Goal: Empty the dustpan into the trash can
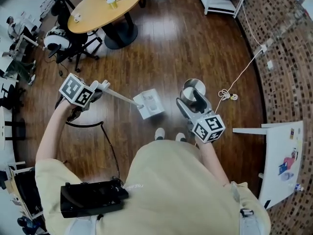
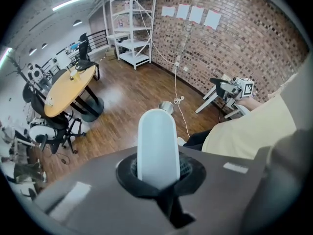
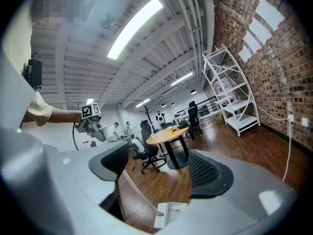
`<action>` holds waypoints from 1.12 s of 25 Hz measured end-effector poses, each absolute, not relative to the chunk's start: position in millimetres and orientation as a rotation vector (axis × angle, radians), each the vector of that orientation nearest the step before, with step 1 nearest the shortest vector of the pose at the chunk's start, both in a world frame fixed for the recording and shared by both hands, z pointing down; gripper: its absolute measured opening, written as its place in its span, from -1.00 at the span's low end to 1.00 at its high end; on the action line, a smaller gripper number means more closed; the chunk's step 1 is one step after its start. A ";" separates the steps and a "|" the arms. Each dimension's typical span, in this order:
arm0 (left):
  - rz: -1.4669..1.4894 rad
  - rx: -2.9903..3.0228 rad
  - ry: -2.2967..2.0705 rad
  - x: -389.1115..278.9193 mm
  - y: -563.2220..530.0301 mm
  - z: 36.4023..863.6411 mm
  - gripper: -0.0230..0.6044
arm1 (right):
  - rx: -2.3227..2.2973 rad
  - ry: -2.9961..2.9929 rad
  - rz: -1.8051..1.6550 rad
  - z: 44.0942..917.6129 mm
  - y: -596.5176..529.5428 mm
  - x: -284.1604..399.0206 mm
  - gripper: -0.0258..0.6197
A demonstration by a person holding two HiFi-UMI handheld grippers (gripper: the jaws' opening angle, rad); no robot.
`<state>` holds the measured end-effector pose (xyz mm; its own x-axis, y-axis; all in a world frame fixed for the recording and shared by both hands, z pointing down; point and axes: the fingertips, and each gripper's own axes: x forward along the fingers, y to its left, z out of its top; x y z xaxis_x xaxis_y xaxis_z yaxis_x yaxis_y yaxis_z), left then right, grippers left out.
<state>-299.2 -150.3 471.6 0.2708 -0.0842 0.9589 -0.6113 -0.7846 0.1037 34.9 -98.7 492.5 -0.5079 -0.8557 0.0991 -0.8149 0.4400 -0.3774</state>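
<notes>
Right ahead of the shoes (image 1: 160, 133), at 12 o'clock, the dustpan (image 1: 149, 103) hangs over the wood floor (image 1: 161, 48), not yet tipped into the trash can (image 1: 193, 85).

The left gripper (image 1: 101, 86), out at 10 o'clock, has its jaws squeezed tight on the top end of the long white handle (image 1: 120, 96). That is likely so the person can carry the dustpan without bending down. The right gripper (image 1: 194, 101), at 1 o'clock, has its jaws part way open with nothing in them. It seems to wait there as a free helper. Just past it, the small shiny trash can stands on the floor, near the dustpan but not under it. So the next job is likely to bring the dustpan over the can and tip it. Far off at 11 o'clock stands a round table (image 1: 98, 11).
</notes>
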 end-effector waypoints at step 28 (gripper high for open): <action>1.051 2.020 -0.326 -66.6 -161.6 465.0 -0.90 | -1.787 2.294 -0.581 495.7 -48.3 155.4 0.21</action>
